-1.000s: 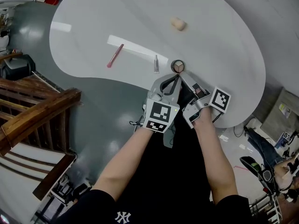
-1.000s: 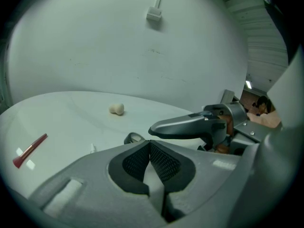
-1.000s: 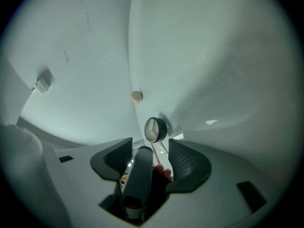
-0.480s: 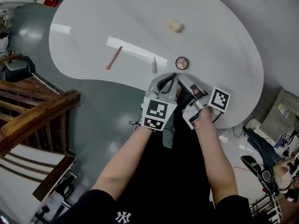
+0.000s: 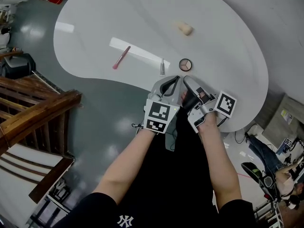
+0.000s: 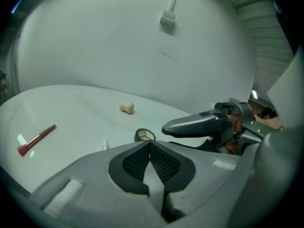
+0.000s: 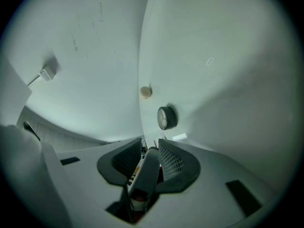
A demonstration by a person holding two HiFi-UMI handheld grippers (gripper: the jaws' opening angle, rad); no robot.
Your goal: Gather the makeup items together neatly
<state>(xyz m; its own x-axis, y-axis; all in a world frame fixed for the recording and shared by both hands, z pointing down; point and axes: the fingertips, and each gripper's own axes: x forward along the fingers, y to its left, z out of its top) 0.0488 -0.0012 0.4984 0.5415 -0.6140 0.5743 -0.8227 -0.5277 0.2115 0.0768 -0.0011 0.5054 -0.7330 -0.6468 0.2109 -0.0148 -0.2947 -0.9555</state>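
On the white table [image 5: 142, 18] lie a round compact [image 5: 185, 64], a small clear tube [image 5: 162, 66], a pink brush [image 5: 121, 57] and a beige sponge [image 5: 185, 29]. My left gripper [image 5: 175, 80] hovers at the near table edge, shut and empty, just short of the compact [image 6: 144, 135]. My right gripper [image 5: 186, 80] sits beside it, rolled on its side. Its jaws have just been closing and stand partly apart [image 7: 151, 145], with no makeup item between them. A narrow grey part shows in the gap, and I cannot tell what it is. The compact [image 7: 166, 118] lies a little ahead.
In the left gripper view the brush [image 6: 36, 139] lies far left, the tube [image 6: 104, 144] is near and the sponge [image 6: 126, 108] sits farther back. A wooden stair rail [image 5: 38, 113] and grey floor are to the left. Cluttered gear lies at the lower right [image 5: 270, 170].
The compact was at my right gripper's tips a second ago; it now lies free on the table just beyond them. Both grippers have stayed almost in place.
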